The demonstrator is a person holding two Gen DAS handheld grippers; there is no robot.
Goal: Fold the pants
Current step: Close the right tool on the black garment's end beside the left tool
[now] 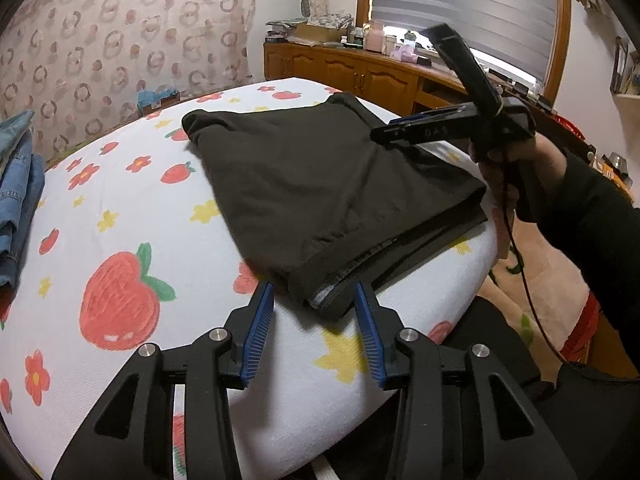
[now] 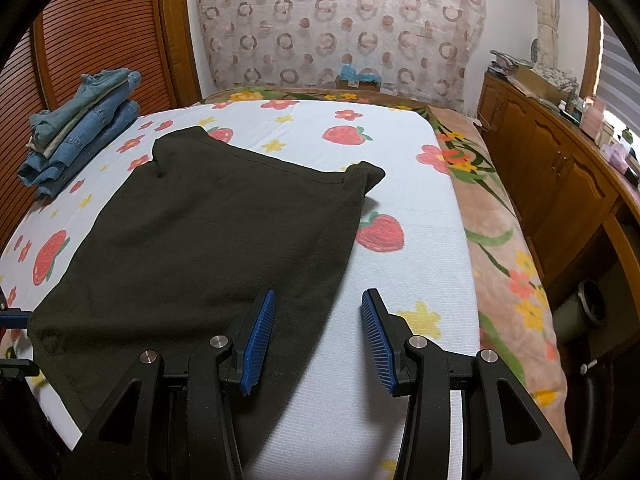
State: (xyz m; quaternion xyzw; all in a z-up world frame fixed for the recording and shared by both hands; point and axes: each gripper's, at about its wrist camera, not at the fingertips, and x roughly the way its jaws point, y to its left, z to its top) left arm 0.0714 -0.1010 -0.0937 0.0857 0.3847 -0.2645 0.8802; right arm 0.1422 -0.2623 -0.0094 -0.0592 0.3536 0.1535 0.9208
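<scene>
Dark folded pants [image 1: 320,184] lie on a white bedsheet [image 1: 120,208] printed with strawberries and flowers. My left gripper [image 1: 314,306] is open at the near edge of the bed. The pants' near corner with its grey hem lies between the blue pads without being pressed. In the right wrist view the pants [image 2: 208,232] spread to the left, and my right gripper [image 2: 319,300] hangs open over their right edge, holding nothing. The left wrist view also shows the right gripper [image 1: 384,134] held by a hand in a dark sleeve, above the pants' far right side.
A stack of folded jeans [image 2: 80,136] sits at the bed's left side, also seen as the jeans [image 1: 18,200]. A wooden cabinet [image 2: 552,168] with clutter on top runs along the right wall. A floral blanket [image 2: 500,232] borders the sheet on the right.
</scene>
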